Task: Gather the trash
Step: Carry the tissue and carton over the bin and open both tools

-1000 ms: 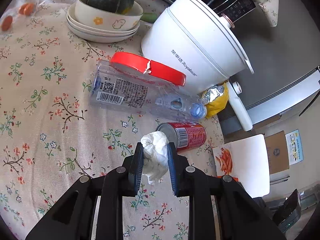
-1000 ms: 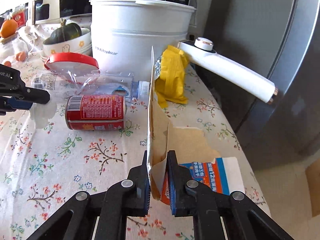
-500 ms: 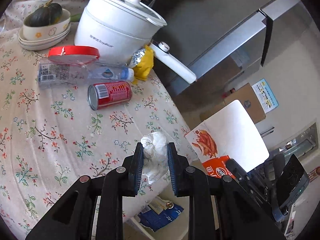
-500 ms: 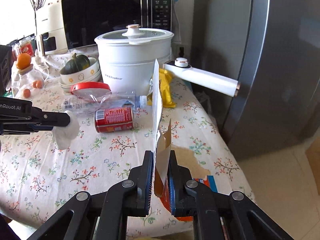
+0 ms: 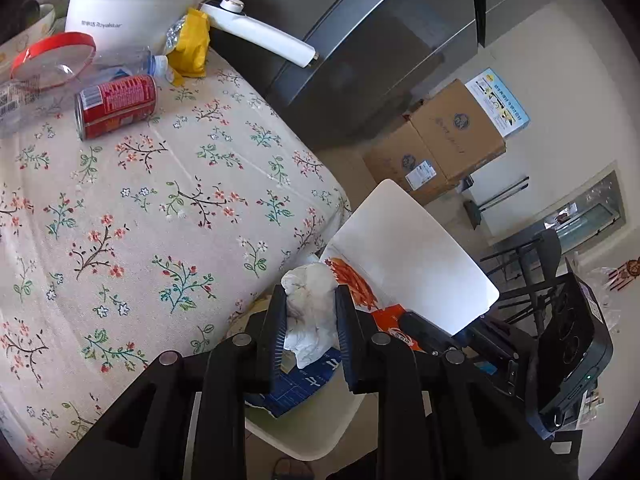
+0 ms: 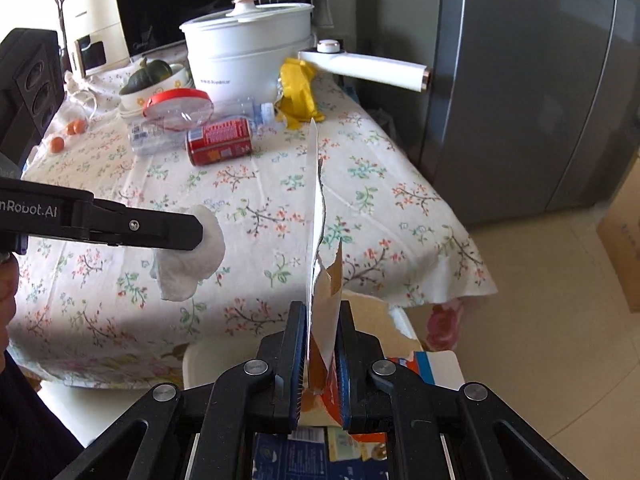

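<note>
Both grippers are loaded: left gripper (image 5: pixel 310 320) pinches a crumpled tissue (image 5: pixel 310 312), right gripper (image 6: pixel 320 344) clamps a torn cardboard box (image 6: pixel 320 264) past the table (image 6: pixel 360 200) edge

Matte black two-finger grippers all round, with a sliver of bare skin at the edge.

The left gripper (image 5: pixel 310 322) shows angular black arms with triangular cut-outs, round silver screws at the pivots, and finely ribbed dark pads (image 5: pixel 276 332). The right gripper (image 6: pixel 322 356) has the same frame and silver screws, but blue-edged ribbed pads (image 6: pixel 298 364). Over at nine o'clock in the right wrist view, the left gripper's side carries white "nRobot.AI" lettering and one small screw; the person's hand (image 6: pixel 7 292) shows bare skin above dark clothing.
</note>
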Action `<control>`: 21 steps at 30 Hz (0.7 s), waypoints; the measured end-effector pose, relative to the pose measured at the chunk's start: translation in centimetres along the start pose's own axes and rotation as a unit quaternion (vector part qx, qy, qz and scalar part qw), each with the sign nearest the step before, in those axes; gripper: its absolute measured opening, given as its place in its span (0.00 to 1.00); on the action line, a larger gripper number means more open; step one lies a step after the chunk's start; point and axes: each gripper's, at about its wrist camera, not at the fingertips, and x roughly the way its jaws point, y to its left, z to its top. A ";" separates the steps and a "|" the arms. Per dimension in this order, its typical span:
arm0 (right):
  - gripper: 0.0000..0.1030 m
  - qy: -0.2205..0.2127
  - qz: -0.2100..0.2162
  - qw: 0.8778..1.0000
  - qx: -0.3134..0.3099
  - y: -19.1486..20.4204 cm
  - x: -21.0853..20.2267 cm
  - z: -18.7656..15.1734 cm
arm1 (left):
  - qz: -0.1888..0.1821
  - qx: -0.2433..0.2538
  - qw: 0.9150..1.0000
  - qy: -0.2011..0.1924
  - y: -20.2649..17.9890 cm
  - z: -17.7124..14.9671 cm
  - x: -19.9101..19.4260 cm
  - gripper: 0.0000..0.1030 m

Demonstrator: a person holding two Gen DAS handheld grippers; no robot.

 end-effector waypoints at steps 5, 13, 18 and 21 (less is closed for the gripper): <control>0.11 0.023 -0.023 0.999 -0.039 0.5 0.5 -1.2 | 0.000 -0.012 1.000 -0.011 0.7 0.3 -0.5 0.24; 0.25 0.176 -0.003 0.973 -0.148 3.6 5.9 -5.8 | 0.005 -0.018 1.000 -0.003 1.4 0.1 0.2 0.24; 0.45 0.143 0.048 0.982 -0.112 2.5 3.4 -4.7 | 0.010 0.001 1.000 0.014 0.5 -0.7 1.8 0.24; 0.63 0.092 0.058 0.993 -0.051 0.3 1.3 -2.6 | 0.016 0.022 0.999 0.043 -0.3 -2.1 4.0 0.24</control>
